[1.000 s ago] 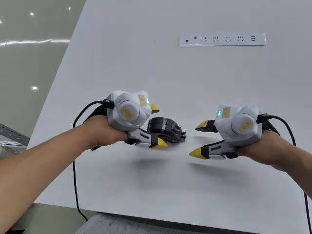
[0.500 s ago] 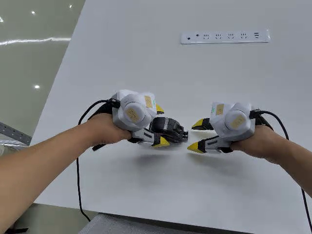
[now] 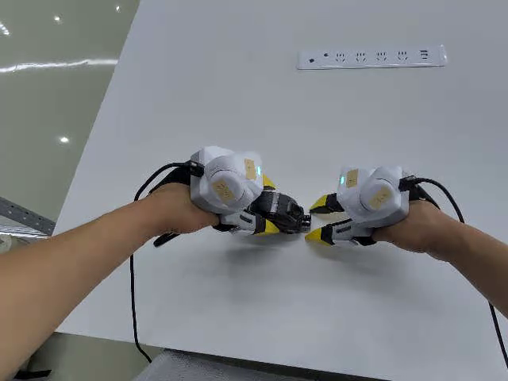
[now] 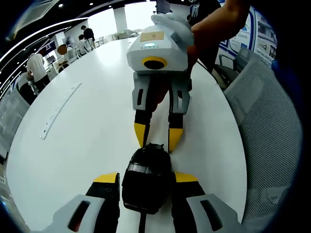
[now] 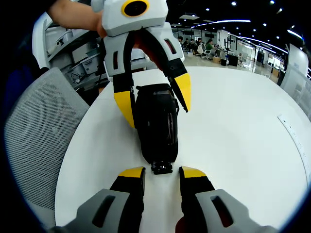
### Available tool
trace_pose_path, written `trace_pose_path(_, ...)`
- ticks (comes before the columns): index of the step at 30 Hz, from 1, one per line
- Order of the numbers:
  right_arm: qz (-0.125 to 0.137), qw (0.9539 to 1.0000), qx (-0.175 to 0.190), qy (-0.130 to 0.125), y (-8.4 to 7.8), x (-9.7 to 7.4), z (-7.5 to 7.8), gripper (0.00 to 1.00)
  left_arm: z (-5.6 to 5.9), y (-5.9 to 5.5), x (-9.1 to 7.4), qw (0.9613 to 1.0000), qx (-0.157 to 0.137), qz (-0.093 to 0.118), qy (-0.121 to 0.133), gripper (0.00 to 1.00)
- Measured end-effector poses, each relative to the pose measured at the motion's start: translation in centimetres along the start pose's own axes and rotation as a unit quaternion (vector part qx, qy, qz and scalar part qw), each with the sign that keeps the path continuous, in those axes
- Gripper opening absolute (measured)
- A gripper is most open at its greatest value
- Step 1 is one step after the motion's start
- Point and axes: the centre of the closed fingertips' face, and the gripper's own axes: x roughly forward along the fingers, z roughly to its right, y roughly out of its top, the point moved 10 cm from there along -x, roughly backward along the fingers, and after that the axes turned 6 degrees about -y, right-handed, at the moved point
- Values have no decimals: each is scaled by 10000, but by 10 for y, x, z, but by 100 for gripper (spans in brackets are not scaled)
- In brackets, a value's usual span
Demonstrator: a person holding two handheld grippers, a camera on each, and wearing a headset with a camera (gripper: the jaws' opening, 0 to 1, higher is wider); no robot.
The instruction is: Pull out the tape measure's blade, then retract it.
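A: How is the case held?

B: The tape measure (image 3: 282, 210) is clamped by its flanks between the pressed-in jaws of the left gripper (image 4: 146, 178). It is kept low over the table (image 3: 238, 103), though whether it rests there cannot be told.

A: And the other side?

B: The right gripper (image 5: 163, 173) is brought up to the tape measure's front end. Its jaws are slightly spread, and the blade's end hook (image 5: 161, 168) is framed between the tips but not yet pinched.

A: What is needed for a clean pull?

B: Probably the tips should be closed squarely on the hook. The blade should then be drawn straight out from the tape measure, in line with its slot, while the case is kept firmly clamped.

A: What else is about?

B: A power strip (image 3: 371, 57) is seen well beyond the tape measure. A cable (image 3: 129, 266) is trailed back from the left gripper, and a mesh chair (image 5: 39, 141) is seen past the table edge. Nothing is seen across the line of pull.
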Motion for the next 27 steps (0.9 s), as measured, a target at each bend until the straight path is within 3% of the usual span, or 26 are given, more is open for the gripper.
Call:
trace_pose_path(7, 35, 10000, -77, -23, 2, 1, 2, 18, -2, 0, 2, 9999, 107, -52, -23, 34)
trace_pose_path(27, 17, 9992, -394, 34, 3, 4, 2, 13, -3, 0, 3, 9996, 243, -131, -92, 32)
